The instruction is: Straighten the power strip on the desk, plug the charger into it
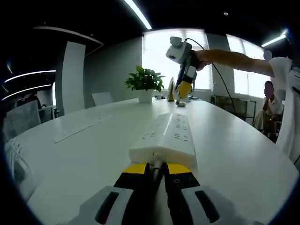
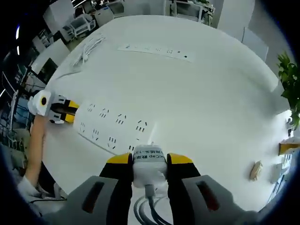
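A white power strip (image 1: 165,135) lies lengthwise on the white desk (image 1: 84,154), its sockets facing up. My left gripper (image 1: 158,168) is shut on the strip's near end, where the cord comes out. In the right gripper view the same strip (image 2: 110,127) lies slantwise below, with the left gripper (image 2: 70,111) at its left end. My right gripper (image 2: 149,161) is shut on a white charger (image 2: 149,165) whose cable hangs back between the jaws; it hovers over the strip's right end. From the left gripper view, the right gripper (image 1: 182,99) hangs above the desk beyond the strip's far end.
A long flat socket panel (image 2: 154,50) is set into the desk further off, with a loose white cable (image 2: 89,47) beside it. A potted plant (image 1: 145,82) stands at the far end. A small wooden object (image 2: 255,169) lies to the right. A person (image 1: 269,105) sits at the far right.
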Action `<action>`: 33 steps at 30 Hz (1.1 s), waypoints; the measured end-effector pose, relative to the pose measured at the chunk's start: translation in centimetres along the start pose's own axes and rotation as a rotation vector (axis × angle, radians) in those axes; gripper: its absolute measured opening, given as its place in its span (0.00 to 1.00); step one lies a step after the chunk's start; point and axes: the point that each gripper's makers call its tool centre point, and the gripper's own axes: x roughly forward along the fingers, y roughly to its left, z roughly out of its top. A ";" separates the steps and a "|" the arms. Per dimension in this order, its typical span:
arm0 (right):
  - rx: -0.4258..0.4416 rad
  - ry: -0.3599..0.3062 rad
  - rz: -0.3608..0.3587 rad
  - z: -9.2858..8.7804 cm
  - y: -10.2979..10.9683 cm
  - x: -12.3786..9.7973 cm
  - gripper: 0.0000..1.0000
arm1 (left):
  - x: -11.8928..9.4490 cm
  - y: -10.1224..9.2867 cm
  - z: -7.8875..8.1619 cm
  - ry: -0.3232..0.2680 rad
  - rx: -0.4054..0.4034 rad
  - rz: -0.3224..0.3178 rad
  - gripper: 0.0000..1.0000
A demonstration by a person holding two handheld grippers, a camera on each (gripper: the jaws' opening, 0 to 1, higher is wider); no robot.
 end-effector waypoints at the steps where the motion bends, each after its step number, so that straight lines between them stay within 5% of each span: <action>1: 0.000 0.001 0.001 0.0 0.0 0.0 0.27 | 0.0 0.0 0.0 0.000 0.000 0.000 0.16; 14: -0.012 0.057 -0.001 -0.3 1.3 1.1 0.27 | 0.0 -0.1 0.1 0.000 0.000 0.001 0.16; 33: 0.086 0.156 -0.021 -1.5 3.0 2.3 0.27 | 0.1 -0.1 0.0 0.003 -0.002 0.001 0.16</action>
